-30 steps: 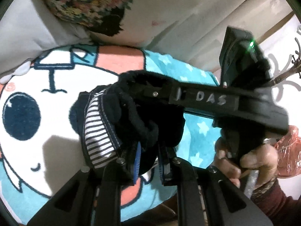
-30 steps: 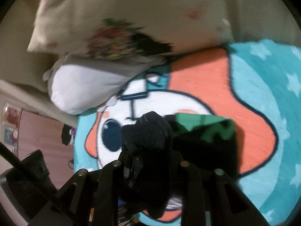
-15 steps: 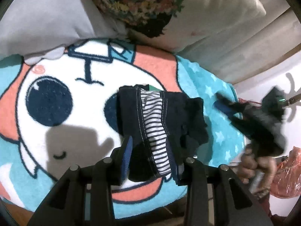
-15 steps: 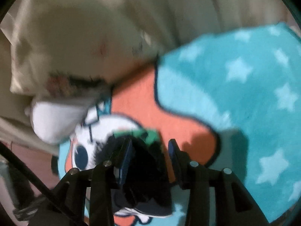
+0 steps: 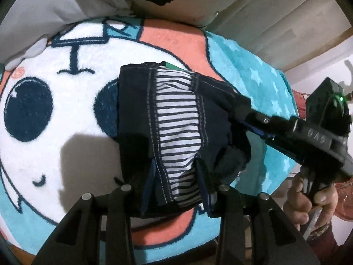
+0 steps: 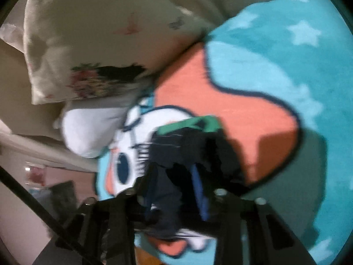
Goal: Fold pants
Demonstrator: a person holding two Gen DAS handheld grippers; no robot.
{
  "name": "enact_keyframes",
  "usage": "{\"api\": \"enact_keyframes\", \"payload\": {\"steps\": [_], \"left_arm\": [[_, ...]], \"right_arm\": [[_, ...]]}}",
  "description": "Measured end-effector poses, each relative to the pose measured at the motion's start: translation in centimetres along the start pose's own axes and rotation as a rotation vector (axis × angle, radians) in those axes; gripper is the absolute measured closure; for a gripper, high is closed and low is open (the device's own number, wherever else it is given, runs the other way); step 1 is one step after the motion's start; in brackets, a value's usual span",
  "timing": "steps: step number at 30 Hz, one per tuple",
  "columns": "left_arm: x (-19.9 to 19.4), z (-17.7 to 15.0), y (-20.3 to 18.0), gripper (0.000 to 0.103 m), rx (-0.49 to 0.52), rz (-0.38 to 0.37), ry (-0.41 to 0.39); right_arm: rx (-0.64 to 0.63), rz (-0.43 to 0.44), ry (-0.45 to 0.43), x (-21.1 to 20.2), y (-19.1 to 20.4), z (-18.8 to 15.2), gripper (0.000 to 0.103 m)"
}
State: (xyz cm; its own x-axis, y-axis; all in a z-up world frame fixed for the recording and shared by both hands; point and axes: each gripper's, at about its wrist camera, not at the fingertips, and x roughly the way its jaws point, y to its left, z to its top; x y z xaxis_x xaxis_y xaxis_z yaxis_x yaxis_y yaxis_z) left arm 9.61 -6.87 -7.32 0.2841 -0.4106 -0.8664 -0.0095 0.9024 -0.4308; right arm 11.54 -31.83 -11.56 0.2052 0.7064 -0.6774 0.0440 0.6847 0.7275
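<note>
The dark navy pants (image 5: pixel 174 110) with a striped white lining lie folded on the cartoon blanket (image 5: pixel 66 92). A green cloth edge (image 5: pixel 168 65) shows at their far end. My left gripper (image 5: pixel 176 170) is open and points down, its blue-padded fingers (image 5: pixel 151 176) on either side of the pants' near end. My right gripper (image 5: pixel 236 106) reaches in from the right to the pants' right edge. In the blurred right wrist view its jaws are closing, and dark cloth of the pants (image 6: pixel 176 145) fills the gap of the right gripper (image 6: pixel 174 176).
A floral pillow (image 6: pixel 99 44) and a pale grey pillow (image 5: pixel 55 6) lie at the blanket's far side. A person's hand (image 5: pixel 308 198) holds the right gripper's handle. Past the blanket's right edge sits a red plastic bag (image 5: pixel 346 205). The blanket's front edge runs under my left gripper.
My left gripper let go of the bunched cloth and sank; the pants now lie flat on the blanket. My right gripper pulled away to the right, then came back to the pants' right edge.
</note>
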Motion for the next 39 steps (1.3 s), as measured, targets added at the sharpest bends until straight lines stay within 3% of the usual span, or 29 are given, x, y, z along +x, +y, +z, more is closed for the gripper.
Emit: {"api": "enact_keyframes", "payload": {"steps": [3,6,9,11,13,17,20,24,28,30,32,35,39], "left_arm": [[0.1,0.0,-0.2,0.064,0.01,0.017,-0.002],[-0.1,-0.2,-0.3,0.06,0.003,0.015,-0.003],[0.0,-0.3,-0.3,0.06,-0.001,0.012,-0.005],[0.0,-0.4,-0.3,0.06,-0.003,0.011,-0.006],[-0.1,-0.5,-0.4,0.06,-0.004,0.008,-0.006],[-1.5,-1.1,0.0,0.06,-0.005,-0.012,-0.015],[-3.0,-1.4,0.7,0.06,-0.017,-0.032,-0.044],[-4.1,-0.9,3.1,0.055,-0.105,-0.049,-0.079],[-4.2,0.2,5.5,0.053,-0.19,-0.063,-0.093],[-3.8,0.9,6.1,0.051,-0.195,-0.062,-0.097],[-3.0,1.7,6.3,0.05,-0.201,-0.084,-0.085],[-1.3,2.9,6.1,0.049,-0.211,-0.137,-0.057],[1.1,3.8,5.5,0.041,-0.215,-0.204,-0.013]], "right_arm": [[-0.062,-0.081,-0.02,-0.7,0.7,-0.1,0.08],[-0.138,-0.155,-0.106,-2.9,2.4,-0.1,0.074],[-0.159,-0.054,-0.146,-4.8,3.6,-0.1,0.074],[-0.121,0.074,-0.09,-4.3,3.5,-0.2,0.074],[-0.07,0.125,-0.024,-3.0,2.8,-0.7,0.074],[-0.007,-0.003,0.088,-0.3,-0.1,-2.2,0.078],[0.004,-0.005,0.081,-0.8,-1.3,-3.3,0.079],[-0.042,-0.056,0.056,-1.7,-0.6,-3.6,0.078],[-0.077,-0.107,-0.01,-4.0,0.0,-3.2,0.063],[-0.079,-0.094,-0.043,-4.7,-0.3,-2.9,0.049],[-0.064,-0.081,-0.058,-4.6,-0.6,-2.3,0.043],[-0.061,-0.065,-0.08,-4.0,-1.4,-1.1,0.036],[-0.025,-0.013,-0.043,-1.3,-2.4,0.2,0.035]]}}
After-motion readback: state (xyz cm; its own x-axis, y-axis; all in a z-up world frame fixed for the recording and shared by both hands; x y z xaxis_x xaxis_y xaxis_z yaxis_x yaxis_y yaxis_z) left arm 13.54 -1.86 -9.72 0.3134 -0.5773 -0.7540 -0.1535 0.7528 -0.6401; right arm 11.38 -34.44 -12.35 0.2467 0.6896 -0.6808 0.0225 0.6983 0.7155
